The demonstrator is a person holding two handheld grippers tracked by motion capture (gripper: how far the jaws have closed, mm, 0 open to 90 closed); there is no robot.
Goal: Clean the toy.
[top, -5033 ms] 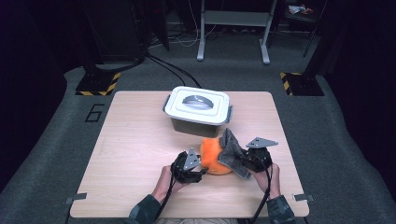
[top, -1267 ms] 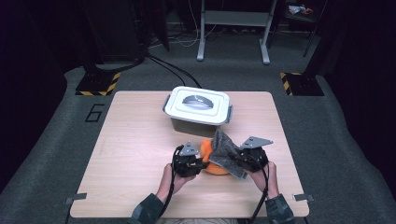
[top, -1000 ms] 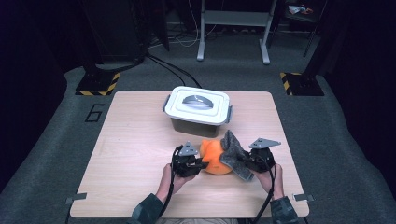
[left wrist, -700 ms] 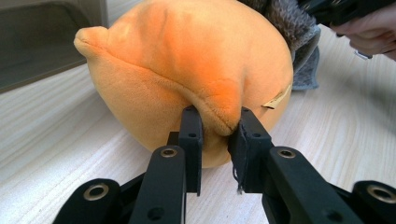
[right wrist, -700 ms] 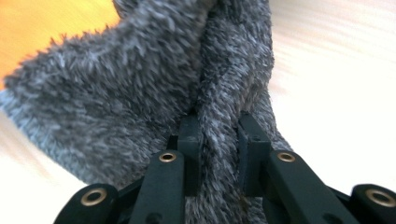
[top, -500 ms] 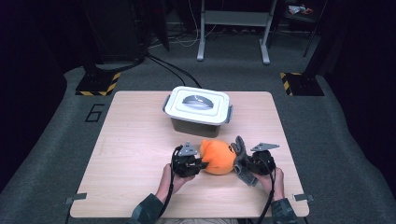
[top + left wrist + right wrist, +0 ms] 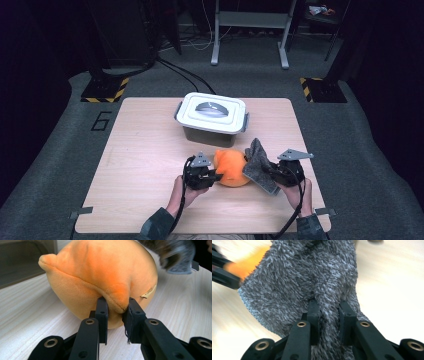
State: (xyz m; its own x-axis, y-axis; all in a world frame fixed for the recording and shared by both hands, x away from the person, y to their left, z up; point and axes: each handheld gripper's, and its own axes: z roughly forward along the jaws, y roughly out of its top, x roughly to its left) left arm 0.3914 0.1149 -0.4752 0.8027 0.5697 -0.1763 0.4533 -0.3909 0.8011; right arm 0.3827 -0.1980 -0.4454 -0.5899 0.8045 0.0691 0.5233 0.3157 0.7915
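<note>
- One lidded bin stands on the table just behind the orange plush.
- Left tool pinches the plush; right tool clamps the grey cloth.
- Cloth has swung back up against the plush since half a second ago.

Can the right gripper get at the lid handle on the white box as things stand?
Probably not yet: the right gripper is shut on the grey cloth. The path to the lid handle looks free.
</note>
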